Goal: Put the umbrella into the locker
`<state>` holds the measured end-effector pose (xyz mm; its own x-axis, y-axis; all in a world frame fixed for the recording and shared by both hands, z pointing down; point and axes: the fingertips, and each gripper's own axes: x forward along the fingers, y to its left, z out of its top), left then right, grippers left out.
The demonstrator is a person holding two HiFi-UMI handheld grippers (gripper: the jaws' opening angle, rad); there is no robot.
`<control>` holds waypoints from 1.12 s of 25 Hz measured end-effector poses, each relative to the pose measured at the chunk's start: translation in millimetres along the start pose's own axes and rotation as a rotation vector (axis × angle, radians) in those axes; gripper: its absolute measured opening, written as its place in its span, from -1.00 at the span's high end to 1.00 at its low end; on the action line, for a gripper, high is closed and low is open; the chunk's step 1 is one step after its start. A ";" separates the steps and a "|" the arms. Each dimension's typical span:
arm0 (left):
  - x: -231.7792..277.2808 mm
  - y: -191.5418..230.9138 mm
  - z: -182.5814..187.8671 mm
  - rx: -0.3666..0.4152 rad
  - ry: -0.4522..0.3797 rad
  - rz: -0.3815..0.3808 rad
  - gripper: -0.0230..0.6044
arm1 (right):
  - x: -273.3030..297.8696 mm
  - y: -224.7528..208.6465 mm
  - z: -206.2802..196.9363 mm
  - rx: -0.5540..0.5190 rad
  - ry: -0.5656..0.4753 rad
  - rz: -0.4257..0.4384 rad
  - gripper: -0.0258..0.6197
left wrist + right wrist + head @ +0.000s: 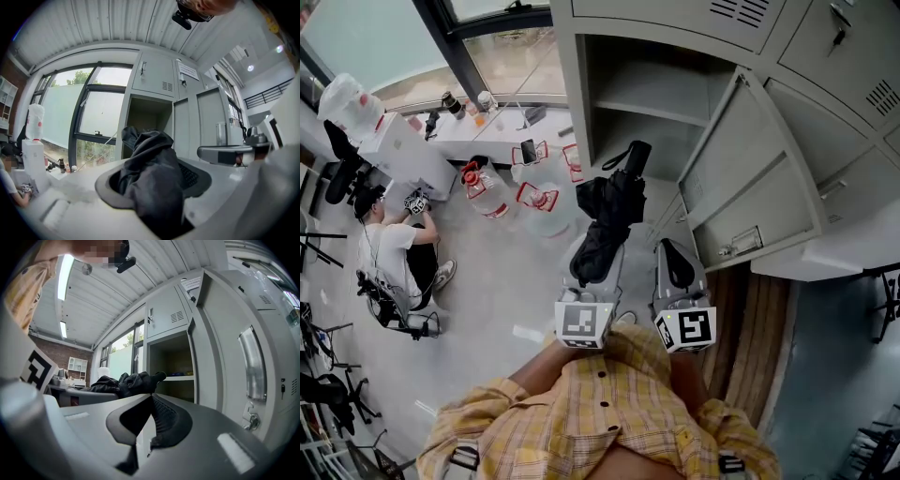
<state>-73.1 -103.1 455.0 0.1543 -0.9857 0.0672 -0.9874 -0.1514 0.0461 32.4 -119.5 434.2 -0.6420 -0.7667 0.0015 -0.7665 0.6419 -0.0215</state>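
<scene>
A black folded umbrella (607,211) sticks out level from my left gripper (595,255), which is shut on its crumpled fabric; its handle end points at the open locker (649,122). In the left gripper view the umbrella (151,176) fills the gap between the jaws, and the open locker compartment (146,123) stands straight ahead. My right gripper (676,247) hangs beside the left one, shut and empty, close to the open locker door (752,173). From the right gripper view the umbrella (127,382) lies to the left, short of the locker shelf (180,378).
Several large water bottles (487,194) stand on the floor left of the locker. A person (394,251) sits at far left by a white water dispenser (403,150). Closed locker doors (853,56) line the right side.
</scene>
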 end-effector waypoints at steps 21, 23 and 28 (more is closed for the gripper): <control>92.2 36.8 52.0 0.033 -0.042 -0.116 0.16 | 76.2 -21.3 19.5 -0.009 0.000 -0.083 0.95; 100.3 37.2 55.1 0.034 -0.049 -0.121 0.16 | 78.6 -25.6 20.2 -0.014 -0.001 -0.093 0.95; 122.1 37.5 62.8 0.032 -0.062 -0.133 0.16 | 83.5 -37.5 20.3 -0.022 0.003 -0.118 0.95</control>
<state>-93.6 -233.8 402.3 0.2824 -0.9593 0.0013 -0.9592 -0.2823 0.0185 7.9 -207.8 414.9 -0.5476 -0.8367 0.0059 -0.8367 0.5476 0.0006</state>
